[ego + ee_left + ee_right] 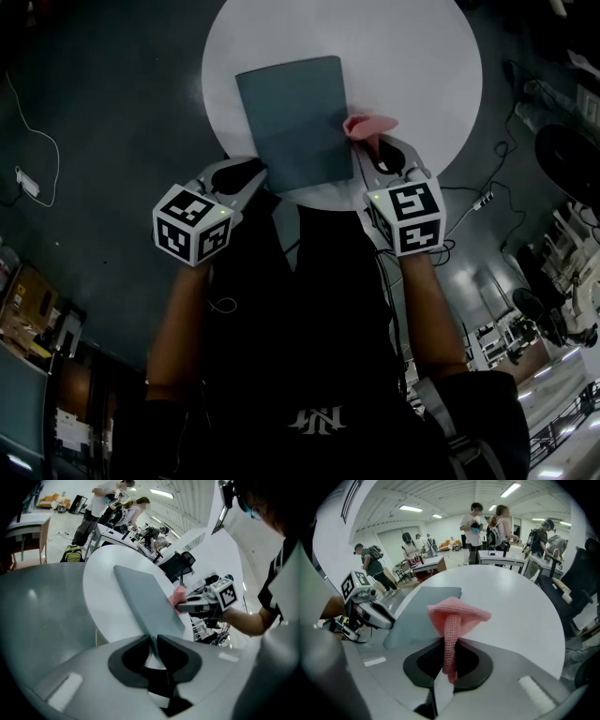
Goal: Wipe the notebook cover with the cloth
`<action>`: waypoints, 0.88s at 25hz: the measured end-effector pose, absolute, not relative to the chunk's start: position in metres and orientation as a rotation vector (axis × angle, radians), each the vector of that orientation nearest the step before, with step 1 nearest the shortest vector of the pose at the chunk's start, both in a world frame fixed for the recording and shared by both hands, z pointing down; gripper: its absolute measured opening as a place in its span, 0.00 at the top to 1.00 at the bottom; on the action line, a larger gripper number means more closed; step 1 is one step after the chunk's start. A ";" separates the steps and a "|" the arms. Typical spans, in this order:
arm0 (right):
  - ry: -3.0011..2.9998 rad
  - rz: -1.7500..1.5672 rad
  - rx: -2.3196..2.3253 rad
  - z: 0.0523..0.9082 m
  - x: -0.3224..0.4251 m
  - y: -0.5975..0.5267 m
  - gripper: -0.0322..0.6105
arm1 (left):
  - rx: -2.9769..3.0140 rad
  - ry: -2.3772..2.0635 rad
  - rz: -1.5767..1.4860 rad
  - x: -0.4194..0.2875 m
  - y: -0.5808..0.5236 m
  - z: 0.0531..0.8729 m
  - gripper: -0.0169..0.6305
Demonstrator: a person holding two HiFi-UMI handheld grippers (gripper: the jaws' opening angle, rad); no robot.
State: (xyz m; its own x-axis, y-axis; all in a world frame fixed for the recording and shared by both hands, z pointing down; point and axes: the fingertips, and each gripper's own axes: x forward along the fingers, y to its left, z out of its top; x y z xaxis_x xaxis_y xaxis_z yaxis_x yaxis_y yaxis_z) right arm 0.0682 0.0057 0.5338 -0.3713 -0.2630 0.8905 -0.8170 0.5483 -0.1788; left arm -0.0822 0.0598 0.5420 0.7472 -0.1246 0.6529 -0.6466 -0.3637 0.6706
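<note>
**Round white table** (pixel 427 56). Fills the 12 o'clock part of the head view and bears everything else; its top looks smooth.

**Notebook** (pixel 295 117). It has a grey-blue cover and lies flat and closed, near the table's 6 o'clock rim and slightly skewed. It is probably light, with a stiff enough cover, and is likely to skid on the smooth top under a sideways stroke. A pinned corner is therefore the sensible hold, leaving the broad cover free for wiping.

**Left gripper** (pixel 253 176). Sits at the notebook's 7 o'clock corner. In the left gripper view the jaws stand narrow, pinched on the notebook's (pixel 145 602) near corner to anchor it.

**Right gripper** (pixel 377 150). Sits at about 4 o'clock from the notebook and points steeply down. Its jaws are clamped on a hanging fold of the cloth.

**Pink cloth** (pixel 367 125). A soft, limp, open-knit rag, bunched into a mushroom-shaped wad beyond the jaws in the right gripper view (pixel 457 613). It sits at the notebook's 3 o'clock edge, and whether it already presses on the cover cannot be settled. Being floppy, it will probably wipe only where the wad is pressed down.
</note>
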 end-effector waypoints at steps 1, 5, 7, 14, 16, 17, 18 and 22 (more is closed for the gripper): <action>-1.931 0.785 0.886 0.526 0.064 0.005 0.90 | 1.892 -0.592 0.618 -0.082 0.060 0.541 0.88; -2.070 0.816 0.795 0.497 0.012 0.018 0.90 | 1.896 -0.591 0.612 -0.084 0.058 0.541 0.88; -2.118 0.893 0.718 0.498 -0.020 0.032 0.90 | 1.896 -0.592 0.612 -0.084 0.058 0.543 0.88; -2.113 1.059 0.587 0.526 -0.074 0.055 0.91 | 1.886 -0.593 0.615 -0.084 0.058 0.540 0.89; -2.099 1.063 0.586 0.531 -0.073 0.053 0.91 | 1.885 -0.589 0.616 -0.084 0.058 0.540 0.89; -2.095 1.060 0.581 0.533 -0.073 0.053 0.91 | 1.886 -0.587 0.620 -0.084 0.058 0.541 0.89; -2.094 1.051 0.572 0.534 -0.073 0.053 0.91 | 1.887 -0.585 0.623 -0.084 0.058 0.541 0.89; -2.101 0.946 0.548 0.535 -0.070 0.056 0.91 | 1.888 -0.582 0.620 -0.084 0.060 0.542 0.89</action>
State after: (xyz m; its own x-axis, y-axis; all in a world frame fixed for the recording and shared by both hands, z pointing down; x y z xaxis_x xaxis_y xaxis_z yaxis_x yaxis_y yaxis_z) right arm -0.0705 0.0558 0.5346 -0.6243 -0.0732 0.7778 -0.6309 0.6343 -0.4468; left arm -0.0841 0.0598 0.5418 0.7502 -0.1163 0.6509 -0.6422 -0.3623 0.6755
